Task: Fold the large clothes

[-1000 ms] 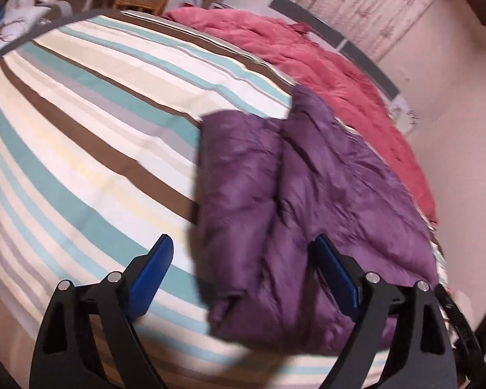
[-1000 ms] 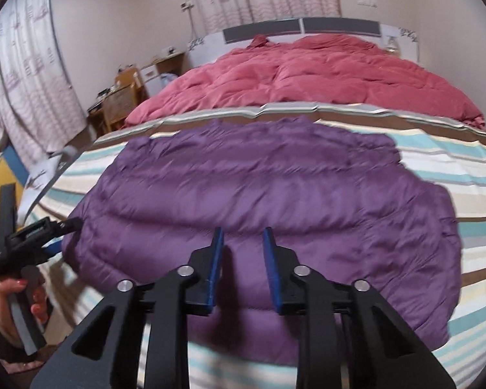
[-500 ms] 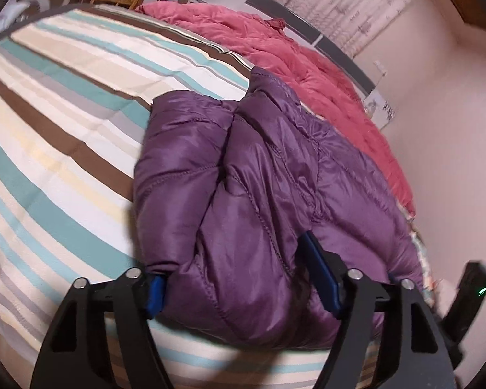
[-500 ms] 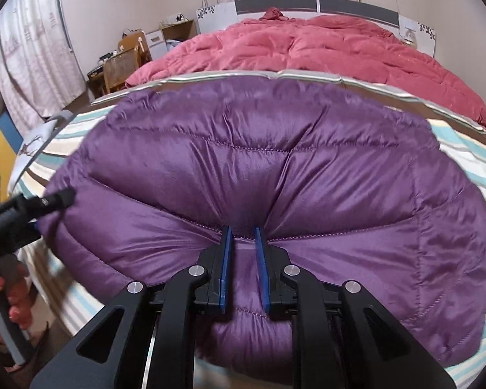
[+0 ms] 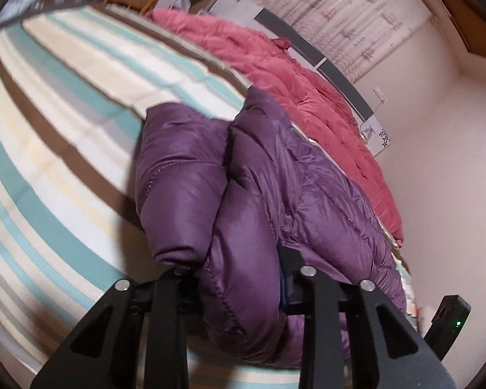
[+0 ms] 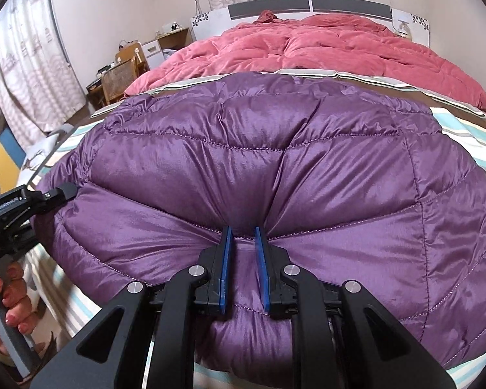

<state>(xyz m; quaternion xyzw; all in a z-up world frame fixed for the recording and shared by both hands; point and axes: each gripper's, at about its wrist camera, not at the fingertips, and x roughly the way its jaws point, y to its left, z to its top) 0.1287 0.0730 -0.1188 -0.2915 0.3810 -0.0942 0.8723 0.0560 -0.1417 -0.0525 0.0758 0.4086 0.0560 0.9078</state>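
A purple puffer jacket [image 6: 259,168] lies folded on the striped bed sheet [image 5: 64,136]; it also fills the left wrist view [image 5: 275,194]. My right gripper [image 6: 243,236] is shut on a pinch of the jacket's near edge, fabric bunched between its blue pads. My left gripper [image 5: 236,269] is shut on the jacket's left end, its fingers mostly buried in the padding; it shows from outside at the left of the right wrist view [image 6: 61,191], held by a hand.
A pink quilt [image 6: 324,48] covers the far half of the bed below the headboard [image 6: 307,5]. A wicker chair [image 6: 120,77] and a desk stand at the back left. Curtains hang on the left wall and behind the bed.
Both grippers moved forward onto the jacket's near edge and closed on it. The left one went from wide open to clamped on the padding. The fabric now puckers around the right jaws.
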